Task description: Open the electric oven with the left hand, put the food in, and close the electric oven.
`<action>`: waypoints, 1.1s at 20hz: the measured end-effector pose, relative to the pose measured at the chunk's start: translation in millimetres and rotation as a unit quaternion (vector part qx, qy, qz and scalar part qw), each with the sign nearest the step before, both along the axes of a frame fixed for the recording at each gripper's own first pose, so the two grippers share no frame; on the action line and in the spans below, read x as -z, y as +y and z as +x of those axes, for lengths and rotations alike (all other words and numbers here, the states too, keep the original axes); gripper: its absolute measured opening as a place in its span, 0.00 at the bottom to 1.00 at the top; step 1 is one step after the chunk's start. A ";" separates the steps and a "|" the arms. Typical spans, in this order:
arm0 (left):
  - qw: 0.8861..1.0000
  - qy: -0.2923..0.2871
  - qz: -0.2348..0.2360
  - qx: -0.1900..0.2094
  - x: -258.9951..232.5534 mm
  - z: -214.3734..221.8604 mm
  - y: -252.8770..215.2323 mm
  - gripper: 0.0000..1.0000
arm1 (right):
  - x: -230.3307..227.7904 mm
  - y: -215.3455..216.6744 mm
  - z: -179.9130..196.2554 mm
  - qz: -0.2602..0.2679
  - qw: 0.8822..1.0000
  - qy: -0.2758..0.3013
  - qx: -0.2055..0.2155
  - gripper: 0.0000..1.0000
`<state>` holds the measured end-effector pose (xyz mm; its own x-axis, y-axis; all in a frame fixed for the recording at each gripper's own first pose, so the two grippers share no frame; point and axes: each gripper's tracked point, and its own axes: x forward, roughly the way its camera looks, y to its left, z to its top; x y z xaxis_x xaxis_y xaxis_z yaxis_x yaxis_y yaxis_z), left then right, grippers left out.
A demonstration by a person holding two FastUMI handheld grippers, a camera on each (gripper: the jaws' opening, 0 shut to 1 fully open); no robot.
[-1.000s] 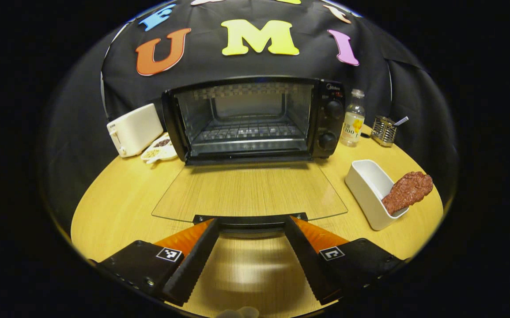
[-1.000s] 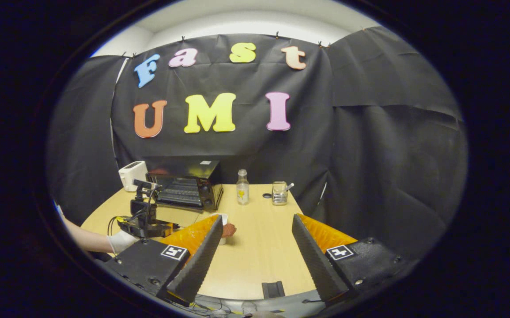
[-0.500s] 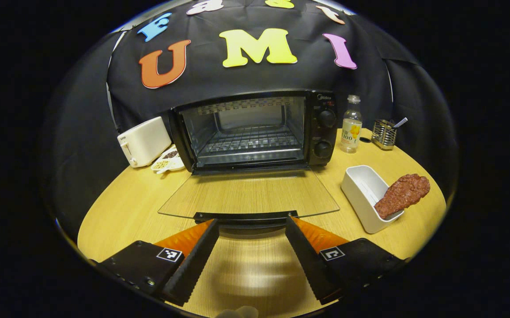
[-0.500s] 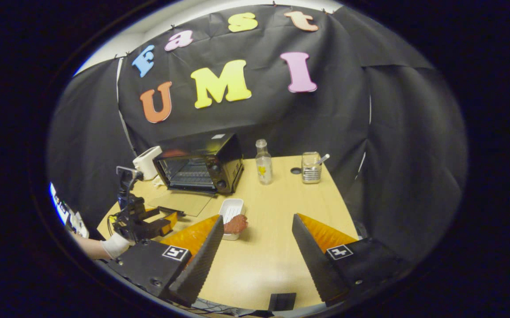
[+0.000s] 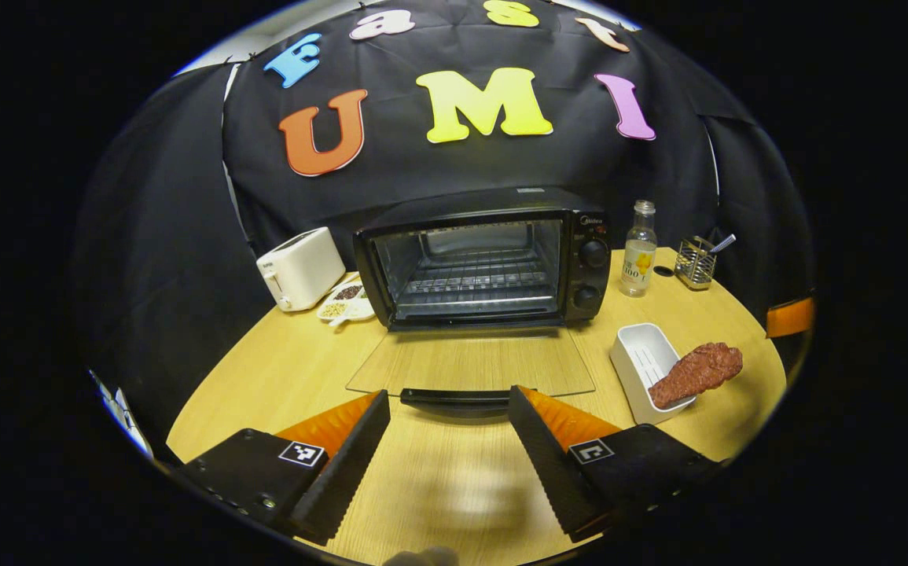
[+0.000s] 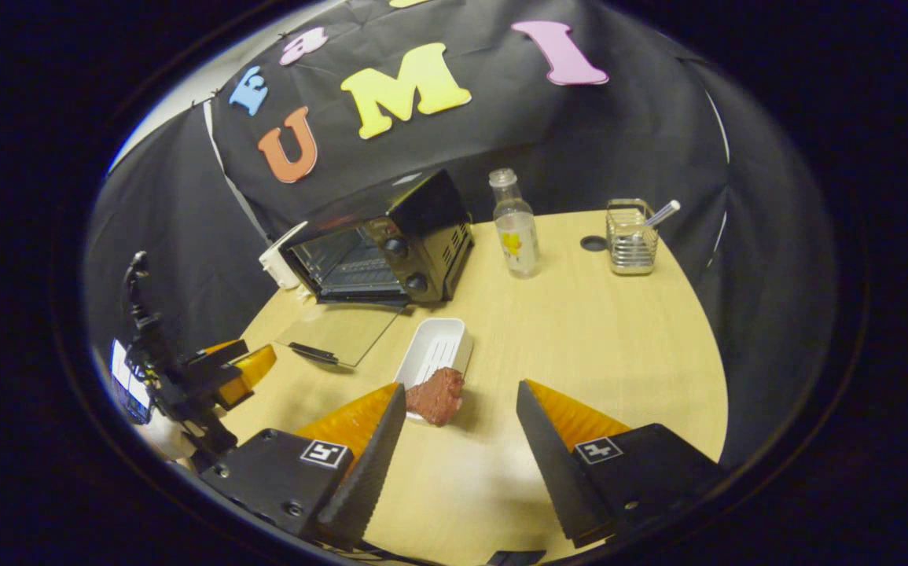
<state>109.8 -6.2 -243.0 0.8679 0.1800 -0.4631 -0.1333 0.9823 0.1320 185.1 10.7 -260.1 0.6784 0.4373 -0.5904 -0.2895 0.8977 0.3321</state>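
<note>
White toaster, seed dish, bottle (clear), wire caddy

Open hand-held gripper hovers near food on tray.

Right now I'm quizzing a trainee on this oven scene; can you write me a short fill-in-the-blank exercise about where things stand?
1. The oven door lies ____ on the table.
2. The piece of meat rests on the rim of the white ____.
3. The right tool has its fingers ____, holding nothing.
4. Beside the oven's knob side stands a clear ____.

Missing words: open; tray; open; bottle
</note>
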 end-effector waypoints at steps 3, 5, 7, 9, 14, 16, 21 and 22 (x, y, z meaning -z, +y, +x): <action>1.000 -0.022 -0.005 -0.006 -33.5 -8.5 -4.4 0.97 | 25.2 13.9 9.9 0.029 0.998 0.047 -0.015 0.82; 0.999 -0.037 -0.008 -0.010 -55.5 -15.3 -7.5 0.97 | 37.8 22.8 12.6 0.054 0.995 0.079 -0.021 0.76; 0.999 -0.051 -0.008 -0.014 -76.2 -23.4 -8.6 0.97 | 47.6 31.5 12.3 0.085 0.990 0.110 -0.022 0.65; 0.998 -0.059 -0.010 -0.020 -91.5 -33.0 -8.3 0.97 | 58.6 41.0 11.2 0.112 0.983 0.144 -0.021 0.48; 0.997 -0.070 -0.018 -0.033 -115.7 -49.4 -1.8 0.97 | 59.8 49.8 20.2 0.147 0.976 0.158 -0.007 0.22; 0.996 -0.072 -0.021 -0.039 -119.1 -52.8 -0.3 0.97 | 60.4 50.1 18.9 0.156 0.974 0.167 -0.001 0.18; 0.997 -0.073 -0.025 -0.030 -121.2 -51.2 4.5 0.96 | 36.7 50.6 22.3 0.193 0.968 0.158 0.026 0.16; 0.997 -0.073 -0.030 -0.026 -123.6 -50.7 3.8 0.97 | 30.1 53.2 22.8 0.201 0.967 0.152 0.033 0.16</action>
